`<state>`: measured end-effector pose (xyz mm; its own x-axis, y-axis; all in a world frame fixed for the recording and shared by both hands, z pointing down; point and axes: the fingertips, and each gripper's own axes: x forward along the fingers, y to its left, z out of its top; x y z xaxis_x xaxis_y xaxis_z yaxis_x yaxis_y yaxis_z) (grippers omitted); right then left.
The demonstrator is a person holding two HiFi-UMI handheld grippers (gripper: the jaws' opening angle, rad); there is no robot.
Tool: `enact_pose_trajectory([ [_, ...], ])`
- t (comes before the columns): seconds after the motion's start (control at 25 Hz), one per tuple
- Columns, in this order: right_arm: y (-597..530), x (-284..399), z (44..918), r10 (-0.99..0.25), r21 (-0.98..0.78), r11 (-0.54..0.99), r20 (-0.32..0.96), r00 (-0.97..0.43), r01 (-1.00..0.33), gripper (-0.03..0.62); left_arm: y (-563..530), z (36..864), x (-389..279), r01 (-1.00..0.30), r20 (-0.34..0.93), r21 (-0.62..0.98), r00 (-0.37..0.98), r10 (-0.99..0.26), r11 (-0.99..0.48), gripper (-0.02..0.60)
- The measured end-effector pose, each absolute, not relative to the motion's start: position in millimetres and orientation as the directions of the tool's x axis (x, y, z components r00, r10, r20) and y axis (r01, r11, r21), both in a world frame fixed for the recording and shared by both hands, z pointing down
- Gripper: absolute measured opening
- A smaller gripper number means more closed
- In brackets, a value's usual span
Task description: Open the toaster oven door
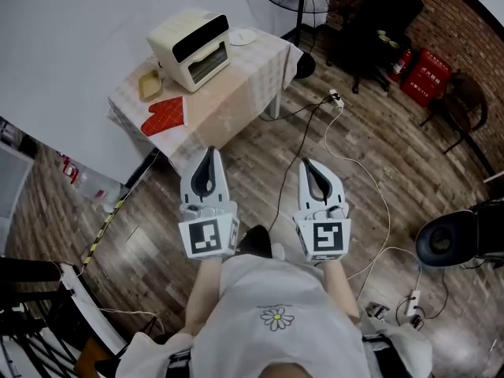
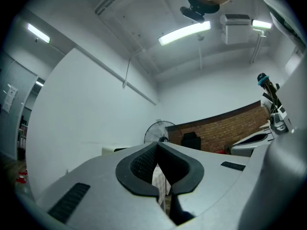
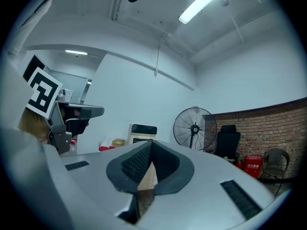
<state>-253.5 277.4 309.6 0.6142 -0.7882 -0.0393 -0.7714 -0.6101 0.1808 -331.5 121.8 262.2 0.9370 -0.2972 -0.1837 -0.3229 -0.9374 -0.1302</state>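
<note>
Fingers (image 1: 219, 181) together, well short of table (image 1: 244, 85) edge.

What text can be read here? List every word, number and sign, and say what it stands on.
No text reads clearly.
Red box: white characters, too small to read.
Wall sheet: blurred.
Left cube and right cube: marker patterns, no words.

Ceiling tube lights (image 2: 184, 32) are glaring white in both gripper views — the walls (image 2: 86, 109) are washing out pale. Fisheye bending is darkening every corner, and the head view is looking dim and soft.
</note>
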Motion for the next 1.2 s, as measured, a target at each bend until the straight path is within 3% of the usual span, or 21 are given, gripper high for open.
enact_pose_trajectory([
  [0.28,287.0,-241.5,323.1,-0.79,0.207,-0.602,-0.013,0.613,-0.771,0.009,125.5,262.4,-318.0,-0.335,-0.183,-0.125,0.933,-0.31,-0.934,0.015],
  [0.76,269.4,-198.2,315.7,-0.799,0.199,-0.599,-0.084,0.595,-0.776,0.009,107.2,256.5,-268.8,-0.3,-0.243,-0.156,0.935,-0.258,-0.941,0.015],
  [1.2,181.7,-78.5,318.4,-0.816,0.236,-0.573,-0.073,0.574,-0.785,0.009,18.3,266.1,-141.9,-0.279,-0.254,-0.139,0.937,-0.238,-0.95,0.016],
])
